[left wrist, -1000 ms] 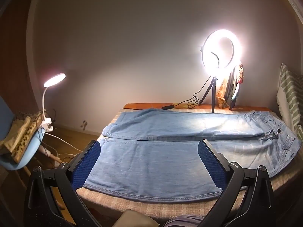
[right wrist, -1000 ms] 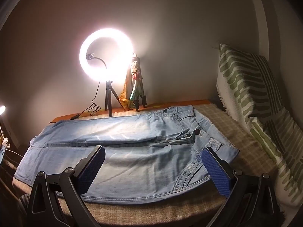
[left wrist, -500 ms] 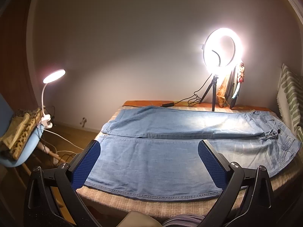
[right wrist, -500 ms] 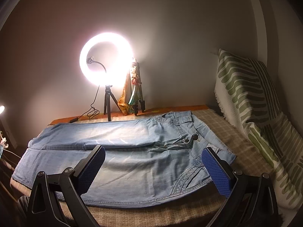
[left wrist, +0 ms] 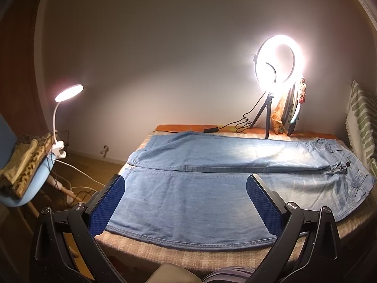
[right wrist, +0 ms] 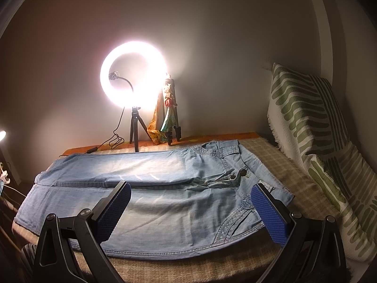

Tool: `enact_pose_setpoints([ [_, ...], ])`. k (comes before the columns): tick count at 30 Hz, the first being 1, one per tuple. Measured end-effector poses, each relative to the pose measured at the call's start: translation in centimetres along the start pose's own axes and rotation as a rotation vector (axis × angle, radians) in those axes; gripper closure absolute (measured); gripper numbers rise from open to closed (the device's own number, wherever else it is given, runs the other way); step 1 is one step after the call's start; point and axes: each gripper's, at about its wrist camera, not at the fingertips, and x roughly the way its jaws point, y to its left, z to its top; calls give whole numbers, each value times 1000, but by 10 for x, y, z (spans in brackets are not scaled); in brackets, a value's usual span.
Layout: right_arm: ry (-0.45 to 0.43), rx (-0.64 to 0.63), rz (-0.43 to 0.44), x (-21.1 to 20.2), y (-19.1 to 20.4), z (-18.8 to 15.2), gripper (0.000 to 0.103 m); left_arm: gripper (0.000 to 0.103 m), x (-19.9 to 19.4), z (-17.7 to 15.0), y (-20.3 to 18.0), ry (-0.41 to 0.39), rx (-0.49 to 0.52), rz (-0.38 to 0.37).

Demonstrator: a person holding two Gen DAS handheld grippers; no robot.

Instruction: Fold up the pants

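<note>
Meanwhile both hand-held grippers, left (left wrist: 185, 184) and right (right wrist: 190, 192), have barely shifted, released, above the unfolded pants (left wrist: 188, 202).

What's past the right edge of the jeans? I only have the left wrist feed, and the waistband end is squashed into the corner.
Observer: In the right wrist view the jeans end at the waistband, with bare plaid cover beyond it, then a green-and-white patterned pillow leaning against the wall.
Operator: Fly done up?
Observer: A metal button shows at the waistband, but I cannot tell whether it is fastened.
Operator: Right gripper on the cloth?
Observer: No. The right gripper is open, hovering over the near waist end with nothing between its pads.
Operator: Anything behind the ring light?
Observer: A second, folded tripod draped with coloured cloth, just right of the ring light.
</note>
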Motion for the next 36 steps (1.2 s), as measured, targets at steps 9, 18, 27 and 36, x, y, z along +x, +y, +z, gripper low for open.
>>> enact_pose_setpoints([
  [9, -3, -1, 2, 0, 1, 1, 0, 0, 0, 0, 1, 1, -1, -1],
  [18, -1, -1, 2, 0, 3, 0, 0, 0, 1, -1, 3, 3, -1, 1],
  [27, -1, -1, 4, 1, 3, 0, 0, 0, 3, -2, 1, 6, 2, 4],
  [36, 5, 11, 15, 7, 4, -1, 0, 0, 8, -1, -5, 13, 19, 21],
])
